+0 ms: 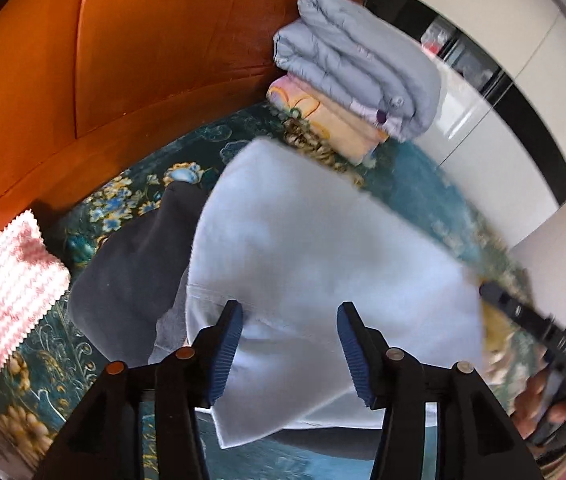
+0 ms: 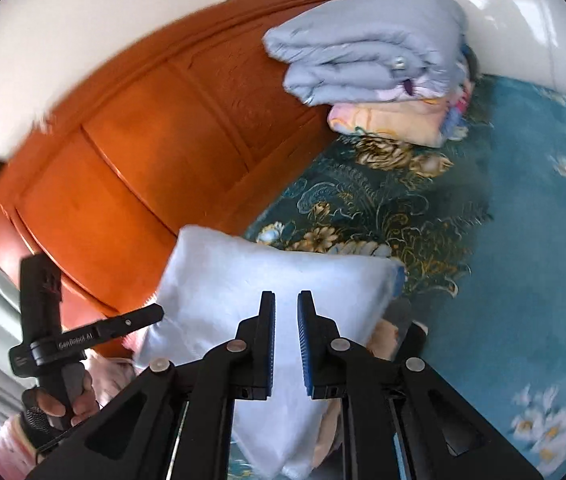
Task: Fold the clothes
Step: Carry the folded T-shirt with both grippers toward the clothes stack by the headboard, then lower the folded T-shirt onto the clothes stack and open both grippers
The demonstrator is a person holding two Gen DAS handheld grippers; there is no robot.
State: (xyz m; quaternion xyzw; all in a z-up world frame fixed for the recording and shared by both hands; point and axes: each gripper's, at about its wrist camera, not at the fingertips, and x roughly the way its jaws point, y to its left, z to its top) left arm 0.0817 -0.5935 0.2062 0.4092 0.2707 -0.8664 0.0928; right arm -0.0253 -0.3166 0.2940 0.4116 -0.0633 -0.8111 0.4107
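Observation:
A folded light blue garment point(image 1: 323, 248) lies on the floral bedspread point(image 1: 131, 200), partly over a dark grey garment point(image 1: 131, 276). My left gripper point(image 1: 291, 344) is open above its near edge, jaws wide apart and empty. In the right wrist view the same light blue garment point(image 2: 251, 292) lies below my right gripper point(image 2: 286, 340), whose jaws stand a narrow gap apart with nothing between them. The left gripper's body point(image 2: 83, 332) shows at the left, held by a hand. The right gripper's finger point(image 1: 523, 312) shows at the right edge of the left wrist view.
A folded grey-blue quilt point(image 1: 359, 60) rests on a folded pastel blanket point(image 1: 331, 120) against the orange wooden headboard point(image 1: 123, 60). A pink and white textured cloth point(image 1: 11, 288) lies at the left. A white wardrobe point(image 1: 503, 80) stands beyond the bed.

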